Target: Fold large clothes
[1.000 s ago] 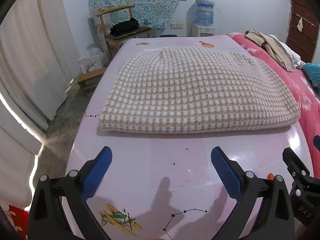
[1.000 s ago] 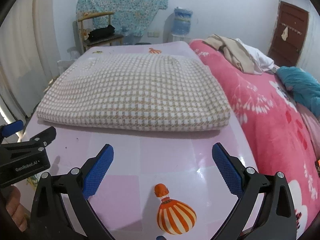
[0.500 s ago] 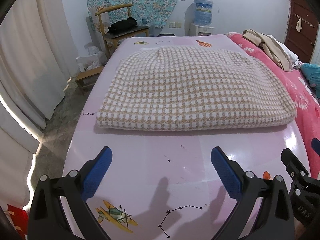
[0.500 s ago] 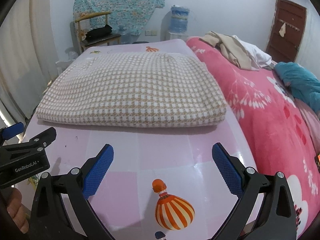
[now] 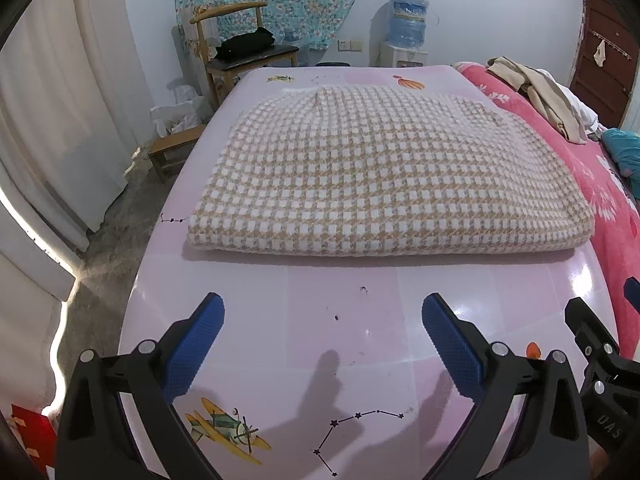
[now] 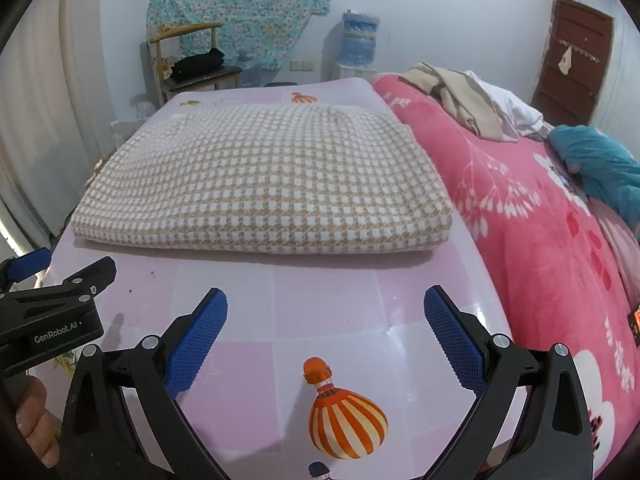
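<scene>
A tan and white checked garment (image 5: 380, 176) lies folded into a flat rectangle on the pink table (image 5: 340, 320); it also shows in the right wrist view (image 6: 272, 184). My left gripper (image 5: 322, 340) is open and empty, held above the table's near part, short of the garment's front edge. My right gripper (image 6: 326, 336) is open and empty, also short of the front edge, to the right of the left one. The left gripper's body (image 6: 52, 312) shows at the left of the right wrist view.
A pink blanket (image 6: 540, 220) covers a bed right of the table, with beige clothes (image 6: 460, 100) and a teal cloth (image 6: 600, 160) on it. A wooden chair (image 5: 240, 52), a low stool (image 5: 176, 148) and a water dispenser (image 5: 406, 36) stand beyond. White curtains (image 5: 52, 120) hang at the left.
Both grippers have drawn back a little from the folded garment and stay open. The garment has not moved.
</scene>
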`<state>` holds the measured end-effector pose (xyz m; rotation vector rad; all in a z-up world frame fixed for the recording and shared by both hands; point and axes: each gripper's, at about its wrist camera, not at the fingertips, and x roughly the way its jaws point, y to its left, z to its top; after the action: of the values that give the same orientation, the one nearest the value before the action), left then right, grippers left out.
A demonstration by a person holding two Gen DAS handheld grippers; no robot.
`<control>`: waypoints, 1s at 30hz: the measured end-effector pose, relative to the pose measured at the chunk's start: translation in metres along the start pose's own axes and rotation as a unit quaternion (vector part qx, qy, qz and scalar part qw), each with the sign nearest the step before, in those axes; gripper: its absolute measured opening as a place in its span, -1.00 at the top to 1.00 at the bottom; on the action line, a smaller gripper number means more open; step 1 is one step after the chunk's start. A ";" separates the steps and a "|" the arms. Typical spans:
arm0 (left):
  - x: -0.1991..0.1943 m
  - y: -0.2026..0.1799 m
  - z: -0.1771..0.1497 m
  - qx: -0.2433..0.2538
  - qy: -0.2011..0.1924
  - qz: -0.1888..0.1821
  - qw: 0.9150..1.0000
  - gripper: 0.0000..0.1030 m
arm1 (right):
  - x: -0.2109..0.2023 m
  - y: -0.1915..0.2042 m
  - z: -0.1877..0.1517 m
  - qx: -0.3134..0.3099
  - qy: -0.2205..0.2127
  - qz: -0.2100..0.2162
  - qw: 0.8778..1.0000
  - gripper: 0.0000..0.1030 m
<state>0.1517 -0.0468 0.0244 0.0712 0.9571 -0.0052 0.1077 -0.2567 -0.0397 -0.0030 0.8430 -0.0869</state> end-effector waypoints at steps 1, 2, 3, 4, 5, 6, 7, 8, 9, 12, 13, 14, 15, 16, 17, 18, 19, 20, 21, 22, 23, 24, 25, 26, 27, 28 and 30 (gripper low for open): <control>0.000 0.001 0.000 -0.001 0.000 -0.001 1.000 -0.89 | 0.000 0.000 0.000 -0.001 0.000 0.000 1.000 -0.84; 0.000 0.001 0.000 -0.001 0.001 -0.001 1.000 -0.89 | 0.000 0.000 0.000 -0.001 0.000 -0.001 1.000 -0.84; 0.001 0.001 0.000 -0.002 0.001 -0.001 1.000 -0.89 | 0.001 0.000 0.000 -0.002 0.000 0.000 1.000 -0.84; 0.001 0.001 0.000 -0.002 0.001 -0.001 1.000 -0.89 | 0.001 0.000 0.000 -0.002 -0.001 -0.001 1.000 -0.84; 0.002 0.002 0.001 -0.002 0.001 -0.001 1.000 -0.89 | 0.001 0.000 0.000 -0.002 -0.001 -0.001 1.000 -0.84; 0.004 0.002 0.001 -0.003 0.002 -0.002 1.000 -0.89 | 0.002 0.000 0.000 -0.004 -0.002 -0.002 1.000 -0.84; 0.005 0.003 0.002 -0.003 0.002 -0.003 1.000 -0.89 | 0.003 -0.001 0.001 -0.005 -0.002 -0.003 1.000 -0.84; 0.007 0.003 0.003 -0.003 0.002 -0.003 1.000 -0.89 | 0.005 -0.002 0.002 -0.005 -0.003 -0.004 1.000 -0.84; 0.008 0.003 0.005 -0.002 0.002 -0.004 1.000 -0.89 | 0.006 -0.003 0.003 -0.006 -0.004 -0.005 1.000 -0.84; 0.017 0.005 0.013 0.000 -0.002 -0.004 1.000 -0.89 | 0.011 -0.008 0.008 -0.010 -0.006 -0.003 1.000 -0.84; 0.019 0.006 0.015 -0.001 -0.003 -0.003 1.000 -0.89 | 0.013 -0.011 0.010 -0.011 -0.007 -0.001 1.000 -0.84; 0.022 0.008 0.019 -0.002 -0.006 -0.001 1.000 -0.89 | 0.017 -0.016 0.013 -0.011 -0.007 0.010 1.000 -0.84; 0.027 0.010 0.025 -0.002 -0.011 0.002 1.000 -0.89 | 0.019 -0.022 0.016 -0.006 -0.007 0.024 1.000 -0.84; 0.032 0.012 0.030 -0.001 -0.015 0.005 1.000 -0.89 | 0.021 -0.027 0.018 -0.001 -0.008 0.034 0.999 -0.84; 0.039 0.014 0.035 0.002 -0.018 0.011 1.000 -0.89 | 0.026 -0.036 0.022 0.011 -0.004 0.042 0.999 -0.84; 0.046 0.016 0.040 0.005 -0.019 0.016 1.000 -0.89 | 0.030 -0.042 0.025 0.020 0.001 0.048 0.999 -0.84; 0.051 0.017 0.044 0.007 -0.018 0.018 1.000 -0.89 | 0.034 -0.049 0.027 0.030 0.002 0.056 0.998 -0.84; 0.057 0.019 0.047 0.008 -0.017 0.020 1.000 -0.89 | 0.038 -0.056 0.029 0.042 0.004 0.061 0.997 -0.84; 0.065 0.021 0.052 0.009 -0.016 0.024 1.000 -0.89 | 0.044 -0.066 0.032 0.058 0.009 0.065 0.996 -0.84; 0.072 0.023 0.055 0.011 -0.016 0.028 0.999 -0.89 | 0.050 -0.075 0.035 0.070 0.010 0.071 0.995 -0.83; 0.078 0.025 0.058 0.012 -0.015 0.032 0.999 -0.89 | 0.055 -0.080 0.037 0.076 0.011 0.073 0.994 -0.79; 0.082 0.027 0.059 0.011 -0.014 0.034 0.999 -0.89 | 0.062 -0.086 0.042 0.081 0.014 0.069 0.994 -0.73; 0.087 0.030 0.060 0.009 -0.011 0.036 0.999 -0.89 | 0.068 -0.090 0.047 0.082 0.018 0.063 0.994 -0.59; 0.093 0.032 0.061 0.006 -0.007 0.038 0.999 -0.89 | 0.077 -0.093 0.053 0.080 0.019 0.062 0.995 -0.48; 0.098 0.035 0.062 0.003 -0.001 0.040 0.999 -0.89 | 0.080 -0.093 0.056 0.078 0.019 0.061 0.995 -0.42; 0.103 0.038 0.061 -0.001 0.003 0.039 0.999 -0.89 | 0.087 -0.093 0.060 0.072 0.018 0.060 0.995 -0.30; 0.109 0.044 0.060 -0.008 0.008 0.035 0.999 -0.89 | 0.102 -0.089 0.066 0.053 0.021 0.058 0.997 -0.12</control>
<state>0.2653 -0.0042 -0.0275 0.0905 0.9704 0.0666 0.2177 -0.3559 -0.0690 0.1477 0.8786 -0.0233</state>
